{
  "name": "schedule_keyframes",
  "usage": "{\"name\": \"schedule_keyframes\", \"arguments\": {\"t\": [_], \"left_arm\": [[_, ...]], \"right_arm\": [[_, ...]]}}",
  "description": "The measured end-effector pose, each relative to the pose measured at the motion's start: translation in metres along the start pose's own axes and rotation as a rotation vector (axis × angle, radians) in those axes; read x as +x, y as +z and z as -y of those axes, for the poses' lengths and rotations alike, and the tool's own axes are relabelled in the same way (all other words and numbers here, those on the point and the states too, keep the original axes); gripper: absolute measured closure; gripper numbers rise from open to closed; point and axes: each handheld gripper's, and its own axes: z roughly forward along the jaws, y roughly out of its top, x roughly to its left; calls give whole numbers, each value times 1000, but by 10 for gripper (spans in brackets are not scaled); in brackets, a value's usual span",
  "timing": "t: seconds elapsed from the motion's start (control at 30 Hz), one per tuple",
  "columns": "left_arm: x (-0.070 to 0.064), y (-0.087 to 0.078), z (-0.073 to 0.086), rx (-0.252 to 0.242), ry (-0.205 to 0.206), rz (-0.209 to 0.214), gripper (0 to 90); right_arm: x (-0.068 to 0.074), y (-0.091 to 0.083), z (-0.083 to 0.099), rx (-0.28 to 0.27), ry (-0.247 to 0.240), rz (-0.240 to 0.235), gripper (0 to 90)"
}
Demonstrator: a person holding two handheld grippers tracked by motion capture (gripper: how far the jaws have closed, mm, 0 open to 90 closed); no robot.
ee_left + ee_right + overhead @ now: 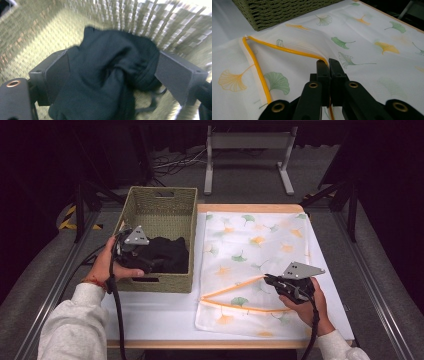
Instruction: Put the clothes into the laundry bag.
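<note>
Left gripper [134, 251] jaws apart around cloth [107, 75] in basket [160, 200], right gripper [328, 62] clamped on bag [250, 250] zip edge, lower right; edge may slip free.

The basket [160, 212] is rough woven fibre, the garment [110, 75] soft matt black cloth, the bag [372, 57] fine printed mesh.

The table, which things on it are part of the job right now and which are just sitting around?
In use:
- left tool, around the black garment
- woven basket holding it
- right tool, pinching the laundry bag's orange zipper edge

Just there:
- metal stand behind the table
</note>
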Motion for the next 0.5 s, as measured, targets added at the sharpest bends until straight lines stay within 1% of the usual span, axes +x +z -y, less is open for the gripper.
{"name": "schedule_keyframes", "arguments": {"t": [0.03,0.07,0.1,0.13,0.17,0.2,0.23,0.27,0.3,0.33,0.37,0.4,0.43,0.47,0.5], "left_arm": [[0,4,-1,25,12,10,141],[-1,6,-3,43,28,7,146],[0,7,-4,48,40,12,149],[0,8,-6,53,41,19,153],[1,11,-7,72,43,21,160],[2,14,-8,97,47,34,162],[2,17,-10,118,63,42,162],[3,19,-11,125,70,47,165],[4,23,-12,154,76,50,167],[6,26,-12,177,82,40,167],[6,26,-12,177,82,40,167],[11,34,-12,196,67,54,161],[11,34,-12,196,67,54,179],[12,38,-12,211,57,41,179],[14,46,-9,233,57,46,175]], "right_arm": [[0,0,1,2,2,-2,885],[0,1,2,7,1,-2,884],[-1,2,3,11,1,-5,883],[-1,2,3,13,4,-7,881],[-1,3,3,14,6,-10,879],[-1,4,4,17,6,-13,878],[0,4,4,19,4,-12,877],[0,5,4,20,1,-15,875],[0,5,4,24,2,-20,872],[1,6,5,27,3,-21,871],[1,6,5,27,3,-21,871],[0,7,5,30,4,-23,862],[0,7,5,30,4,-23,862],[-1,8,6,31,7,-27,856],[-1,8,6,32,12,-30,855]]}}
